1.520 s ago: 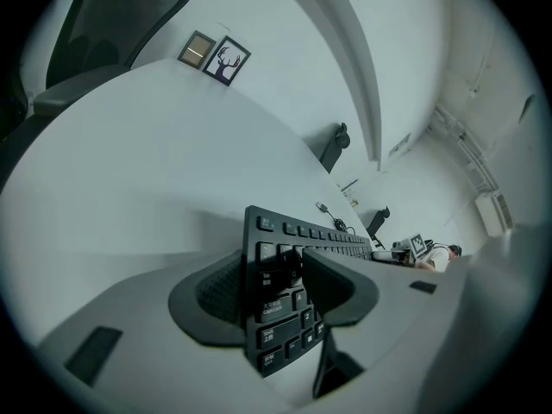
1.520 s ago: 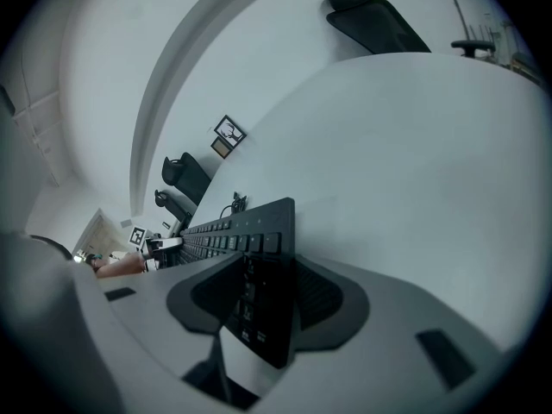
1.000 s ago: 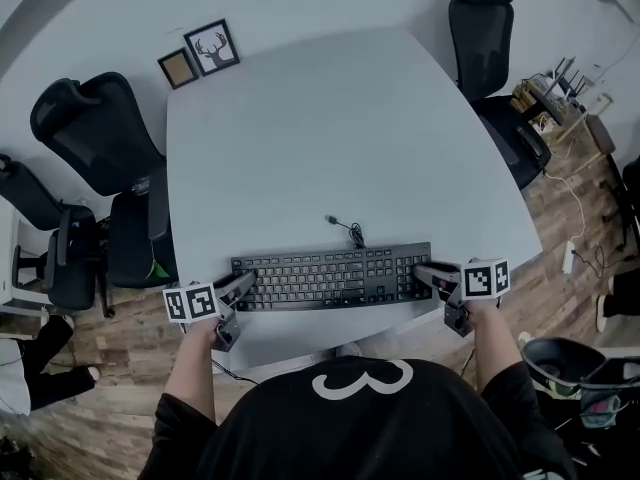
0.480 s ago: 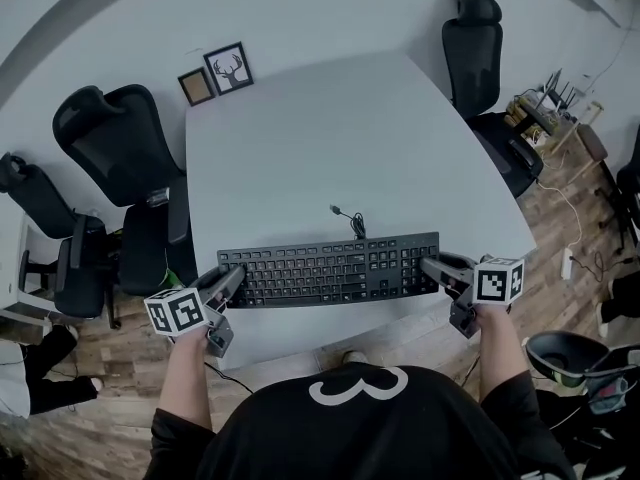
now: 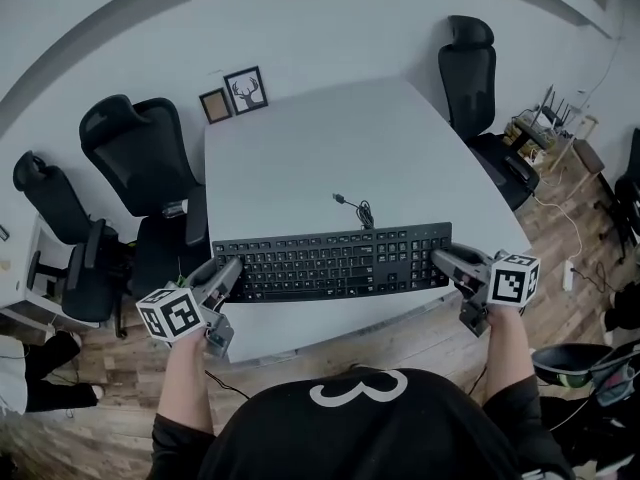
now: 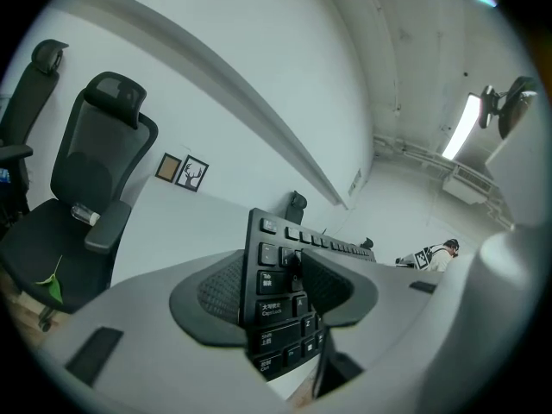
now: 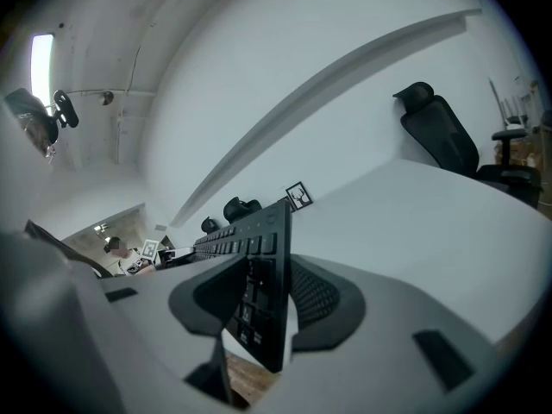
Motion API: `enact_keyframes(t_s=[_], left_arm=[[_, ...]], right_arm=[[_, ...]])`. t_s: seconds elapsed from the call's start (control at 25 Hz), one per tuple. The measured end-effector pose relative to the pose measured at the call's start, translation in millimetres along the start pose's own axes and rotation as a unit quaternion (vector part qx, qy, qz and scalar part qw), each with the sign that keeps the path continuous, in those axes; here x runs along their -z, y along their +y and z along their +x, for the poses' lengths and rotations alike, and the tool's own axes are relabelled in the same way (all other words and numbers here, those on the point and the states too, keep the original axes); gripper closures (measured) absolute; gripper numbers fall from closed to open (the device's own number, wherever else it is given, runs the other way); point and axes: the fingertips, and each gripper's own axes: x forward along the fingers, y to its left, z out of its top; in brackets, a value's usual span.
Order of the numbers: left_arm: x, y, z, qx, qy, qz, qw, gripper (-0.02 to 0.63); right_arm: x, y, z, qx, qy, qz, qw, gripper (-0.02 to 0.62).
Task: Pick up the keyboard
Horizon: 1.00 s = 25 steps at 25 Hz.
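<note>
A long black keyboard (image 5: 335, 260) hangs in the air above the near part of the pale grey table (image 5: 330, 148), held by both ends. My left gripper (image 5: 226, 273) is shut on its left end, pads pressing the keyboard (image 6: 278, 296) from both faces. On the right end my right gripper (image 5: 447, 260) is shut the same way, with the keyboard (image 7: 259, 283) edge-on between its pads. The keyboard's thin black cable (image 5: 352, 208) trails from its back edge onto the tabletop.
Two framed pictures (image 5: 236, 96) lean at the table's far left corner. Black office chairs stand to the left (image 5: 140, 158) and at the far right (image 5: 470, 63). Wooden floor and a cluttered shelf (image 5: 545, 118) lie to the right.
Both grippers have risen with the keyboard, lifting it off the table and a little away from the near edge. The cable now trails below it.
</note>
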Motion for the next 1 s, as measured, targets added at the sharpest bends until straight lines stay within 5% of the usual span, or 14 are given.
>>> enact_keyframes(t_s=[1.0], left_arm=[[-14.5, -10.9, -7.3, 0.011, -0.005, 0.000, 0.9999, 0.408]], right_arm=[[-7.5, 12.3, -10.9, 0.005, -0.034, -0.001, 0.999, 0.443]])
